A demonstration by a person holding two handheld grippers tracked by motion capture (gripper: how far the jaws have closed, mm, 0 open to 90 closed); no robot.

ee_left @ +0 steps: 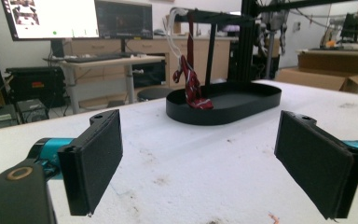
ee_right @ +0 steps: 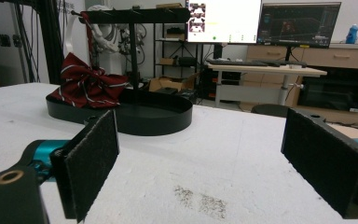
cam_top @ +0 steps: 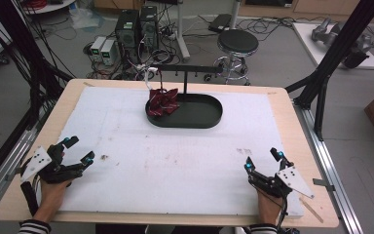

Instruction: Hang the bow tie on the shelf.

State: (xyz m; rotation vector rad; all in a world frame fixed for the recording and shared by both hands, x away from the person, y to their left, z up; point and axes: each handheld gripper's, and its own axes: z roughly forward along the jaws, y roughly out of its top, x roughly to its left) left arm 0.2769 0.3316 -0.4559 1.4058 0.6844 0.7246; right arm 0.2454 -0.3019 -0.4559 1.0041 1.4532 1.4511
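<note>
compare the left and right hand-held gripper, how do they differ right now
The left hand-held gripper rests near the table's left edge, the right hand-held gripper near the front right corner. The left one sits nearer the red striped bow end of the black tray, the right one nearer its bare end. Both have jaws open and hold nothing.

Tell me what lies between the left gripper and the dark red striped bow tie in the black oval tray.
Nothing: in the high view, bare white table cover stretches from the left gripper to the black oval tray holding the dark red striped bow tie.
</note>
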